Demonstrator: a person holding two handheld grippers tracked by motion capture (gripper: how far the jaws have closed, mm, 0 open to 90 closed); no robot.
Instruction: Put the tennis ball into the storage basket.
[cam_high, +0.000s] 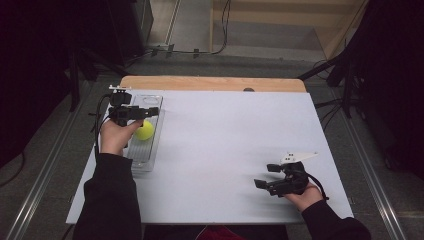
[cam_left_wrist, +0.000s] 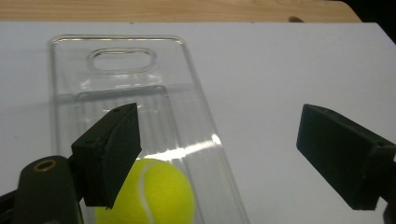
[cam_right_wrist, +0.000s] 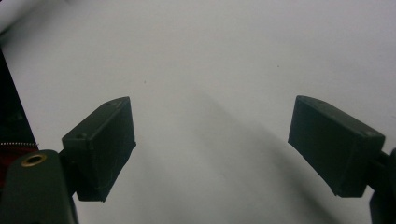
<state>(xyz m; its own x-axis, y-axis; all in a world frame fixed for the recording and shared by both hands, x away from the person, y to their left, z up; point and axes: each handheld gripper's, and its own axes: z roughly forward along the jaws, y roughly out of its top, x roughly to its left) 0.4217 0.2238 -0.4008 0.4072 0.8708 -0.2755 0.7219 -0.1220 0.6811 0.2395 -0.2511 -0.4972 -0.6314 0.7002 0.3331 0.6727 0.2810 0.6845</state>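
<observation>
the left gripper (cam_left_wrist: 219, 158) stood with jaws apart over the yellow-green felt tennis ball (cam_left_wrist: 149, 193) — resting free in the clear plastic tray (cam_left_wrist: 205, 112) — while the right gripper (cam_right_wrist: 212, 149) idled open, holding nothing.

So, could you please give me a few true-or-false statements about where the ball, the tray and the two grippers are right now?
1. The yellow-green tennis ball lies in the clear plastic tray. True.
2. The left gripper is clamped on the ball. False: its jaws stand apart, the ball lying by one jaw.
3. The right gripper holds a second ball. False: its open jaws have nothing between them, over the white tabletop.
4. The tray sits near the table's left edge. True.
</observation>
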